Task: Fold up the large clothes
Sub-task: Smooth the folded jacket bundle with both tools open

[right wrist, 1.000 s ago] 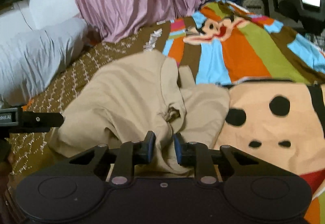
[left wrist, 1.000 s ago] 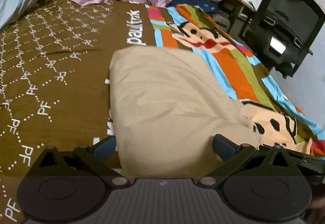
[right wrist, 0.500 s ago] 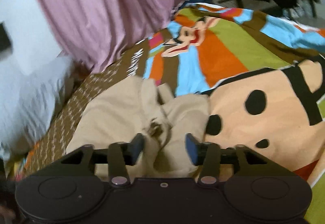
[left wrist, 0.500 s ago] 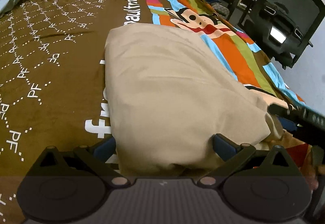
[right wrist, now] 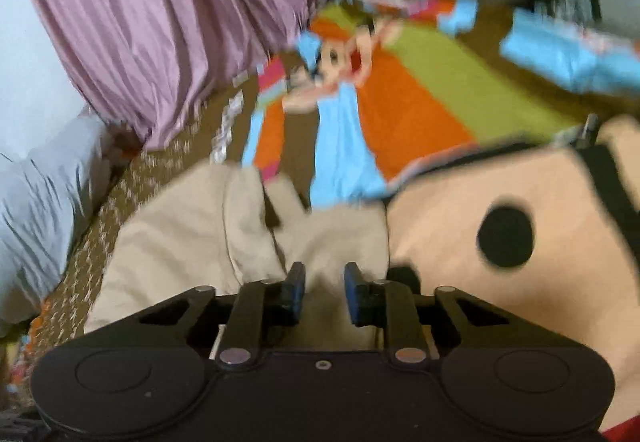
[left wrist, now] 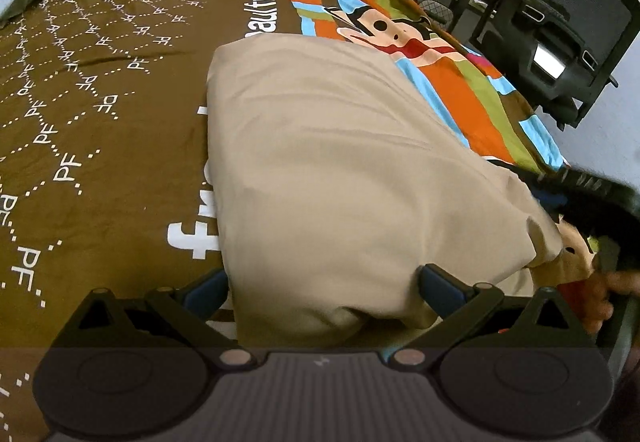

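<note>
A folded beige garment [left wrist: 340, 169] lies on the bed. In the left wrist view my left gripper [left wrist: 322, 288] is wide open, its fingers on either side of the garment's near edge. The right gripper's dark body shows at the right edge [left wrist: 592, 193] beside the garment's right corner. In the blurred right wrist view the garment [right wrist: 200, 234] lies bunched with loose folds. My right gripper [right wrist: 322, 288] is open with a moderate gap, just above the cloth's near end, holding nothing.
The bedspread is brown with white print [left wrist: 80, 113] on the left and has a colourful cartoon print [right wrist: 420, 113] on the right. Purple curtains [right wrist: 160, 21] and a grey pillow [right wrist: 36, 209] are behind. A black office chair [left wrist: 568, 33] stands beside the bed.
My right gripper opened and let go of the garment, then narrowed somewhat while swinging. My left gripper stayed open and moved closer over the garment.
</note>
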The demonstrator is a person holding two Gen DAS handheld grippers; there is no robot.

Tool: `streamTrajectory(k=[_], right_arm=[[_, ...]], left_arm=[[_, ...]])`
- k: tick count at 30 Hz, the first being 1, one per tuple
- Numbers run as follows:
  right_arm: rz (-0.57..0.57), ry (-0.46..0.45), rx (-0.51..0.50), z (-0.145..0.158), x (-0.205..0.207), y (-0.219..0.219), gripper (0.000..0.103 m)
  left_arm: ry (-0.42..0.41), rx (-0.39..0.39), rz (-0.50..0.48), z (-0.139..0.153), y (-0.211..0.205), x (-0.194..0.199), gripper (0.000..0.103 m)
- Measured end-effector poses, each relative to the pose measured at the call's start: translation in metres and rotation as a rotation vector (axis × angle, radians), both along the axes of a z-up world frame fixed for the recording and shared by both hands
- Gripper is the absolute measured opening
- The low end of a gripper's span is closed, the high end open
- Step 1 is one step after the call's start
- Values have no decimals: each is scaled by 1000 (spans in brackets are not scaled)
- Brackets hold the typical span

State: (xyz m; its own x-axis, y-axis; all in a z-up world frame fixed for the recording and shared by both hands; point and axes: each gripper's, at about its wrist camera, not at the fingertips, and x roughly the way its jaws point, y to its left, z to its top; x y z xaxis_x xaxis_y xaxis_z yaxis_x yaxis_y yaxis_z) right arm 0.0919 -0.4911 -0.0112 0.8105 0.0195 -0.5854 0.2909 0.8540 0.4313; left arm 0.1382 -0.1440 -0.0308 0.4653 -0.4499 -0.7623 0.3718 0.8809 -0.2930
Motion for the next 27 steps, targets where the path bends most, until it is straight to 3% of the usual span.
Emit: streamTrajectory(k=[4, 6, 8, 10, 11, 14, 18, 24, 25, 27], right_arm=[[89, -111, -38, 15, 6, 15, 48], [160, -82, -23, 12, 20, 23, 61], [191, -6, -9, 6, 30, 31, 62], [199, 34, -25, 5, 30, 36, 52], [203, 37, -50, 6, 27, 38, 31], [221, 22, -78, 5, 9, 42, 21], [246, 38, -164, 4, -16, 61, 18], [243, 97, -157, -7, -21, 62, 18], [244, 99, -161, -8, -22, 63, 18], [244, 93, -166, -7, -22, 64, 20]], left_arm=[[8, 9, 5, 0, 0, 0, 103], [6, 18, 3, 1, 0, -1, 103], [8, 20, 7, 1, 1, -3, 103], [9, 17, 11, 0, 2, -4, 103], [11, 16, 9, 1, 3, -5, 103], [-18, 41, -18, 5, 1, -9, 103], [-76, 42, -69, 16, 4, -17, 100], [-62, -169, 43, 30, 21, -2, 100], [-44, -169, 71, 31, 20, 5, 100], [-5, -97, 102, 28, 9, 21, 101]])
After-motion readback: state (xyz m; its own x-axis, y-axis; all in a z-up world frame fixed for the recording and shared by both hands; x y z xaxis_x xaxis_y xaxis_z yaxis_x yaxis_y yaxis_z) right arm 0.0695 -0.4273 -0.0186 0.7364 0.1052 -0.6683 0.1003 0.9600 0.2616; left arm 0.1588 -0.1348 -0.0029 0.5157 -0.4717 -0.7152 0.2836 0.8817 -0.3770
